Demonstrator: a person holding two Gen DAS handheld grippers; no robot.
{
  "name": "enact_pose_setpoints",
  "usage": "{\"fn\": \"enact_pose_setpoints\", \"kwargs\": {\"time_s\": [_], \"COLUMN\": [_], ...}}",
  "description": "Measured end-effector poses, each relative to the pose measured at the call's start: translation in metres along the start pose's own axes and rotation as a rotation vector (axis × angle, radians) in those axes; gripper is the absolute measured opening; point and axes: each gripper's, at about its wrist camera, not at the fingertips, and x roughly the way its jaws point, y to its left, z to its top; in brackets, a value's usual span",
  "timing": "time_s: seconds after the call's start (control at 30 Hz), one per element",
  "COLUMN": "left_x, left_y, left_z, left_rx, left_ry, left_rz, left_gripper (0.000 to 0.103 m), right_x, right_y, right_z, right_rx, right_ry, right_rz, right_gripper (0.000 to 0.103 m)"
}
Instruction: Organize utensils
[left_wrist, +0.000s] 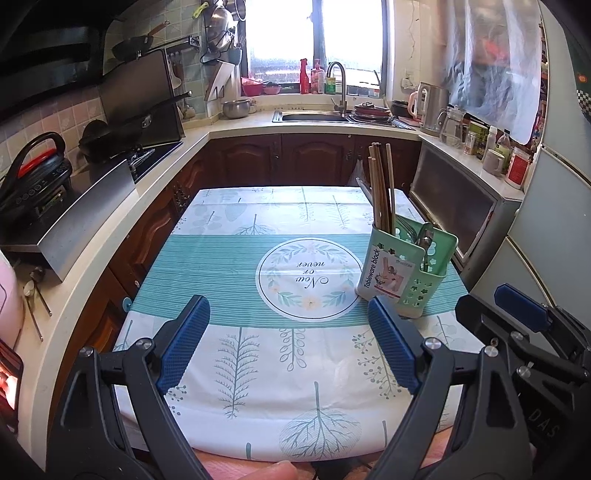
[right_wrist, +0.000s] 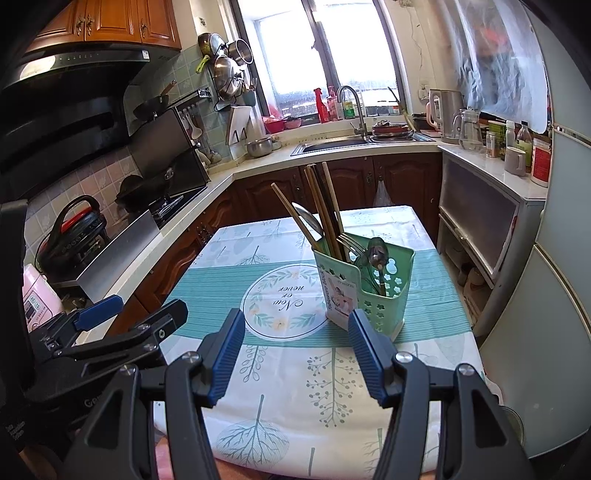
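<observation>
Right wrist: utensil holder (right_wrist: 369, 288) just beyond the spread, empty right hand-held gripper (right_wrist: 295, 325).

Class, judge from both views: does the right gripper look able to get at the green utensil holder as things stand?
Probably yes. The right gripper is open and empty, the utensil holder stands just ahead of it, and only bare tablecloth lies between them.

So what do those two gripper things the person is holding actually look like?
Each handheld gripper, left and right, is a black plastic frame of jointed bars with silver rivets. Each finger ends in a long blue ribbed pad. Pale lettering marks the black bodies, too partial to read. No sleeves or cables show.
</observation>
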Motion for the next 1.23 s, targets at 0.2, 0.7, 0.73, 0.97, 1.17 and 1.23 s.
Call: {"fn": "enact_pose_setpoints", "kwargs": {"time_s": [0.2,0.7,0.73,0.97,1.17,1.23], "left_x": [0.001,0.0,0.0,0.002,0.009,0.013], "left_y": [0.002,0.008,0.007,0.007,0.014,0.017], "left_z": [-0.001,-0.001,-0.002,-0.004,-0.005,-0.005], "left_rx": [-0.002,-0.013,-0.016,-0.026,-0.048,-0.058], "left_ry": [0.0,0.0,-0.001,-0.002,0.015,0.026], "left_rz": [0.001,0.011,0.014,0.033,0.034,0.031], "left_gripper": [0.086,0.086,0.086,0.086,0.086,0.086], "right_x": [0.0,0.001,0.0,0.004,0.012,0.015], "right_y": [0.0,0.002,0.002,0.006,0.015,0.019], "right_z": [0.0,0.0,0.0,-0.002,-0.002,-0.002], "right_rx": [0.0,-0.002,-0.002,-0.004,-0.019,-0.027], "right_ry": [0.0,-0.001,-0.001,0.008,0.02,0.025], "right_rz": [0.001,0.0,-0.001,0.0,0.005,0.005], "right_gripper": [0.058,0.058,0.058,0.058,0.058,0.058]}}
